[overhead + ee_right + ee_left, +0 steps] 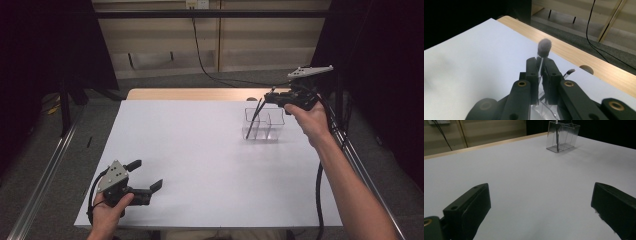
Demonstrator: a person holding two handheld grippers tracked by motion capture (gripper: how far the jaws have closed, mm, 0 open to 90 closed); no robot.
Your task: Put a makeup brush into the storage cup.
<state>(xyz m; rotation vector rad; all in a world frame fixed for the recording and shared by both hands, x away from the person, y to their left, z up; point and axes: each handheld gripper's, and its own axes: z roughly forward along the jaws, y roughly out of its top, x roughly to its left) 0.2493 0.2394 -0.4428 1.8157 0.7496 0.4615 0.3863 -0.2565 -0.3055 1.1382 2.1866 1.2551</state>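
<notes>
While we hold the right gripper (274, 98) above the clear plastic organizer (264, 124) at the far right of the white table (200, 165), its jaws are pinched narrow on the handle of a makeup brush (544, 48). In the right gripper view the fluffy grey brush head stands just past the jaw tips, with the thin handle running back between them. From the high view the handle (254, 118) slants down and to the left from the jaws, its lower end inside the organizer's front left compartment; in the left gripper view that dark stem (558, 137) reaches the compartment's floor or close to it, though we cannot tell whether it touches.

We judge that the coming move turns on that slant. The brush's long axis leans from the compartment up and toward the right gripper, so its head end is the high end and the handle tip the low one, directly below and slightly left of the jaws. Releasing should leave it leaning in that cell.

A second, smaller brush tip (569, 72) shows just beside the right jaws in the right gripper view.

Our left gripper (148, 176) rests at the near left corner, jaws spread wide with nothing between them, well apart from the organizer. The right hand is plainly the nearer one.
</notes>
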